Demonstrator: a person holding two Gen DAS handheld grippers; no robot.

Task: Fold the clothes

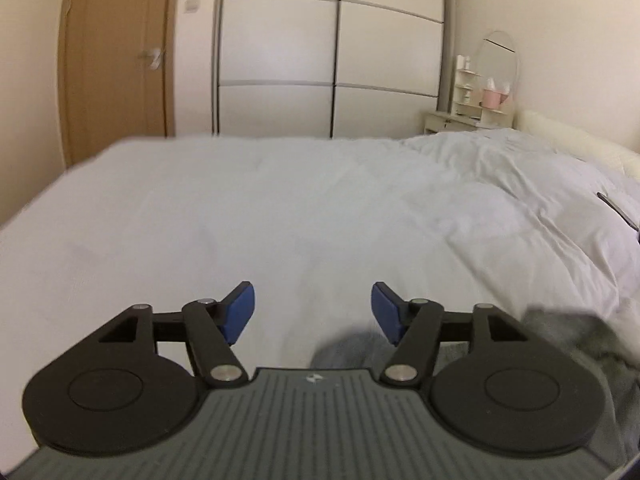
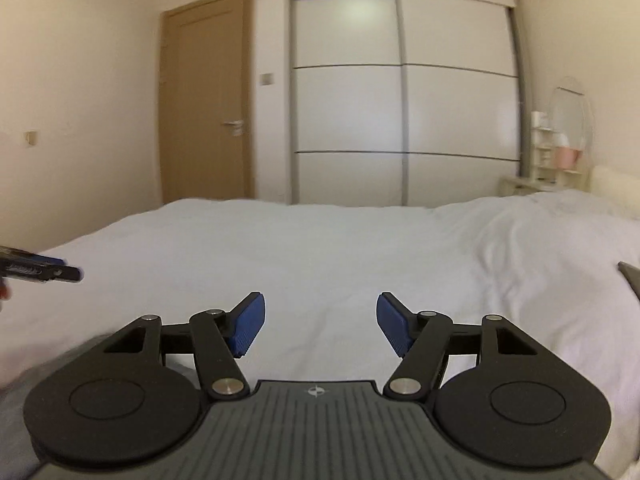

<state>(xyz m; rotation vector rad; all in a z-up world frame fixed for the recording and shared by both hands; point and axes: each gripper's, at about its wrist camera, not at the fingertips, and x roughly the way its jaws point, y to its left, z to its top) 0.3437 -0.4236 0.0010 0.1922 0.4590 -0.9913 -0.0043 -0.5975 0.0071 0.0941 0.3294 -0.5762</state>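
While both spread, left gripper point(image 1: 313, 311) nears grey garment point(image 1: 568, 344) (right gripper point(image 2: 320, 322) empty).

Both tongs looked alike. The left tongs point(image 1: 312, 310) and right tongs point(image 2: 320, 320) had matte black linkage arms with silver rivets, round black discs, blue ribbed pads point(image 1: 239, 312), and a grey grooved base bearing a small white emblem.
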